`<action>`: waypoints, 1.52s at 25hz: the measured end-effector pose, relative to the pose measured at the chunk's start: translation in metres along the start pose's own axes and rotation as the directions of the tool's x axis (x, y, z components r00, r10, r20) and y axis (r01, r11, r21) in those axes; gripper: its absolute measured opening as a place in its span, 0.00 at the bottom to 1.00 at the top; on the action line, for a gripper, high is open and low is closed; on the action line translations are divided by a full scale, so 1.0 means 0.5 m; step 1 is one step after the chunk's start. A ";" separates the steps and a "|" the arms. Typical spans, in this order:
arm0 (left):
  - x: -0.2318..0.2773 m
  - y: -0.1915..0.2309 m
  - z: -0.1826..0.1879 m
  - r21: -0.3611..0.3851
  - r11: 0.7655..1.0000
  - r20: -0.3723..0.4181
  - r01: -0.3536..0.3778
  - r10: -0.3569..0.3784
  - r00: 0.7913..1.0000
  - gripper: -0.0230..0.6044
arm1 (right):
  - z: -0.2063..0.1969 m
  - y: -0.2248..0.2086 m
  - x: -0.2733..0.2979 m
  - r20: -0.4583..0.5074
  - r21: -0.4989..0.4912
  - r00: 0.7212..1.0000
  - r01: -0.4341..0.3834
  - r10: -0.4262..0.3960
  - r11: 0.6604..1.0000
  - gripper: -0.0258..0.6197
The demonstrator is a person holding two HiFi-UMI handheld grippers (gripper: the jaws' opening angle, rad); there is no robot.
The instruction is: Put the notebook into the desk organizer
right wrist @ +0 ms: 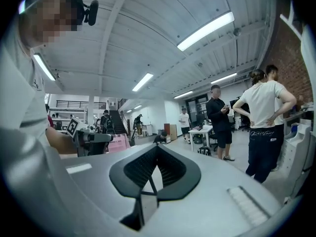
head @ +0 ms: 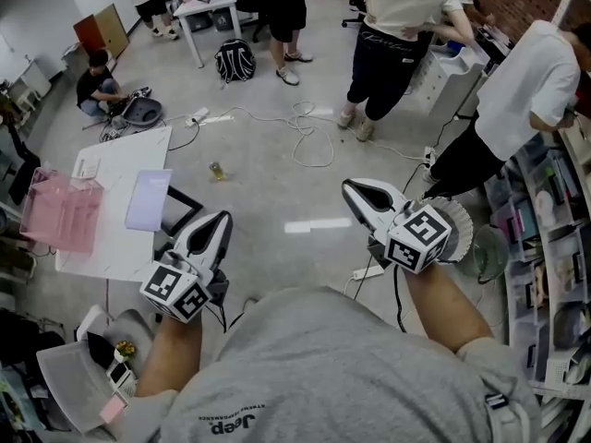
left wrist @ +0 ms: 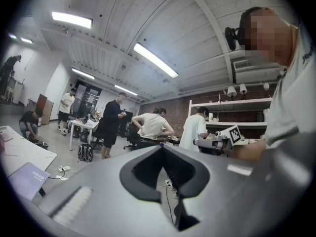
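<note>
Pink desk organizer (head: pixel 63 212) stands on the white table (head: pixel 103 247), well left of the left gripper (head: pixel 214 225). Between them the lavender notebook (head: pixel 148 199) lies flat, touching neither. Left gripper and right gripper (head: pixel 356 192) each have their jaws pressed together, pinching nothing.

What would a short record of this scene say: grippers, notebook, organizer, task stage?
left gripper: shut, empty, off the table
right gripper: shut, empty
notebook: flat on the table, right of the organizer, apart from it
organizer: pink, at the table's left side
task stage: notebook not yet picked up
</note>
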State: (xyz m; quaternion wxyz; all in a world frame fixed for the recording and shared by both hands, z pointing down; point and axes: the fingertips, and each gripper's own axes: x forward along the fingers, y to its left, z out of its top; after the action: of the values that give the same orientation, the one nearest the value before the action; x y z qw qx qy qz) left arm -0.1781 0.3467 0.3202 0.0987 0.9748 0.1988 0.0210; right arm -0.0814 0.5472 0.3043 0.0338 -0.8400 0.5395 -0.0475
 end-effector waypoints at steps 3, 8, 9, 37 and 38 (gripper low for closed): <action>0.029 0.009 0.007 -0.003 1.000 -0.011 0.008 -0.008 1.000 0.13 | 0.000 -0.020 0.015 0.002 0.002 1.000 0.007 -0.007 1.000 0.04; 0.084 0.050 0.011 -0.008 0.999 -0.012 0.054 -0.054 0.998 0.13 | 0.003 -0.053 0.056 -0.004 0.006 0.999 0.032 -0.032 0.999 0.04; 0.097 0.064 0.012 -0.014 0.998 -0.013 0.062 -0.062 0.998 0.13 | 0.003 -0.061 0.069 -0.008 0.003 0.999 0.039 -0.039 0.999 0.04; 0.455 0.708 0.137 -0.023 0.955 -0.027 0.295 -0.296 0.955 0.88 | 0.086 -0.323 0.758 -0.050 -0.030 0.991 0.124 -0.125 0.992 0.04; 0.462 0.719 0.141 -0.023 0.957 -0.027 0.289 -0.290 0.957 0.88 | 0.088 -0.334 0.770 -0.052 -0.028 0.991 0.121 -0.122 0.992 0.04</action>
State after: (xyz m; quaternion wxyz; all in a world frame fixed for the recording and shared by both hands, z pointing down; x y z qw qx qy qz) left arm 0.1782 0.1002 0.3237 0.1066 0.9338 0.3407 0.0227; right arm 0.2336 0.2668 0.2956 0.0058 -0.8701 0.4886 -0.0650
